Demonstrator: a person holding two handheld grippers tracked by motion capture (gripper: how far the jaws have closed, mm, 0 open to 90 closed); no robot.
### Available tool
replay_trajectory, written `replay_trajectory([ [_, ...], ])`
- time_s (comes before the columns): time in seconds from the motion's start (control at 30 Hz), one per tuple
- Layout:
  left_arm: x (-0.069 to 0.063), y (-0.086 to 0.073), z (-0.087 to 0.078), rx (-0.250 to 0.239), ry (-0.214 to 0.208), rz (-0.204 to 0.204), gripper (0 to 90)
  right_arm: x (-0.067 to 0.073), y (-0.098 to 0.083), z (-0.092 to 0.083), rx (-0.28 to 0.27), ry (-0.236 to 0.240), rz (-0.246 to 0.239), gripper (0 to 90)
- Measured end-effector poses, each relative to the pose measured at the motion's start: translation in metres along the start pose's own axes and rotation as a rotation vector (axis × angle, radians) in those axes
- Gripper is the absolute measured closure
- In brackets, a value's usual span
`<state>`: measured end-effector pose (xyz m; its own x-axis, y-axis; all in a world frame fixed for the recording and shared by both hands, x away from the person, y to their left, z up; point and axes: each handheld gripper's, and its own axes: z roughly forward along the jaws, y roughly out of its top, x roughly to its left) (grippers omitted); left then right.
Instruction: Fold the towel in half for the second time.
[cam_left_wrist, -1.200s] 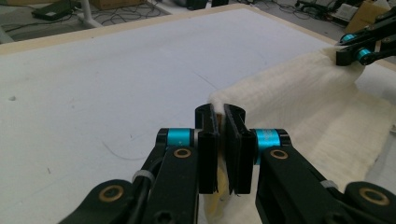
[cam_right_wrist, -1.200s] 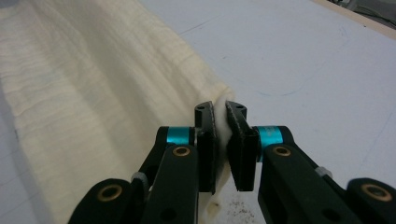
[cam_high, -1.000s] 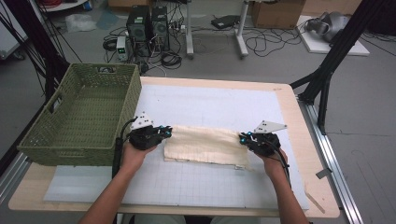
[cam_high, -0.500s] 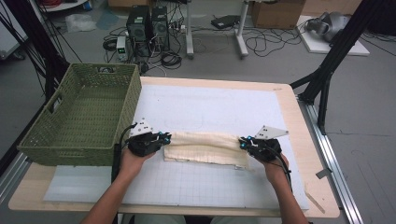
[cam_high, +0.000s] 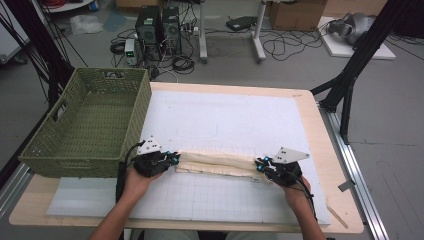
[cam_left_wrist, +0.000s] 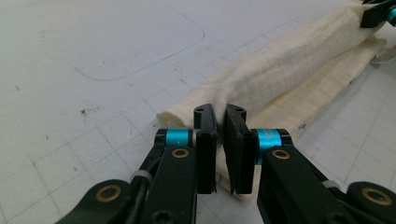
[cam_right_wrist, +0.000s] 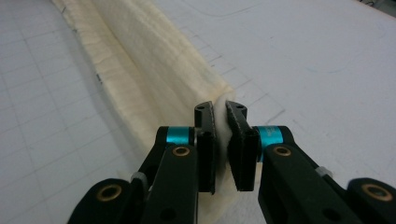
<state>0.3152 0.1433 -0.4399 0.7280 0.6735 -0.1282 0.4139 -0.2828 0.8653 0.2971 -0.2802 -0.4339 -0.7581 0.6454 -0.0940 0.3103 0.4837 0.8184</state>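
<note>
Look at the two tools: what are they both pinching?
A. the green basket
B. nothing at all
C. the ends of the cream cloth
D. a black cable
C: the left tool and the right tool are each shut on one end of the folded cream cloth, with fabric showing between the jaws in both gripper views.

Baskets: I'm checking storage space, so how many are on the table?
1. The green woven basket sits at the table's far left, empty, just beyond the left hand-held gripper. Nothing suggests another is hidden.
</note>
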Motion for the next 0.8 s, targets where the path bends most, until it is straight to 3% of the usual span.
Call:
replay_trajectory([
  [0.1,0.000,0.000,-0.005,-0.003,0.003,-0.007,80.2,0.004,-0.002,-0.001,0.009,0.000,-0.013,82.9],
  [0.2,0.002,0.008,-0.014,-0.057,-0.004,-0.104,58.8,0.006,-0.002,-0.004,0.009,0.003,-0.018,82.8],
  [0.27,0.001,0.017,-0.021,-0.117,-0.010,-0.110,54.0,0.008,-0.003,-0.005,0.010,0.003,-0.023,82.8],
  [0.37,-0.001,0.026,-0.022,-0.149,-0.017,-0.111,51.7,0.009,-0.003,-0.007,0.009,0.001,-0.027,82.5],
  [0.63,-0.011,0.027,0.014,-0.056,-0.040,-0.076,55.4,0.012,-0.004,-0.012,0.006,0.002,-0.029,81.8],
  [0.8,-0.012,0.024,0.023,-0.007,-0.033,-0.057,57.6,0.012,-0.004,-0.017,-0.011,-0.003,-0.019,78.2],
])
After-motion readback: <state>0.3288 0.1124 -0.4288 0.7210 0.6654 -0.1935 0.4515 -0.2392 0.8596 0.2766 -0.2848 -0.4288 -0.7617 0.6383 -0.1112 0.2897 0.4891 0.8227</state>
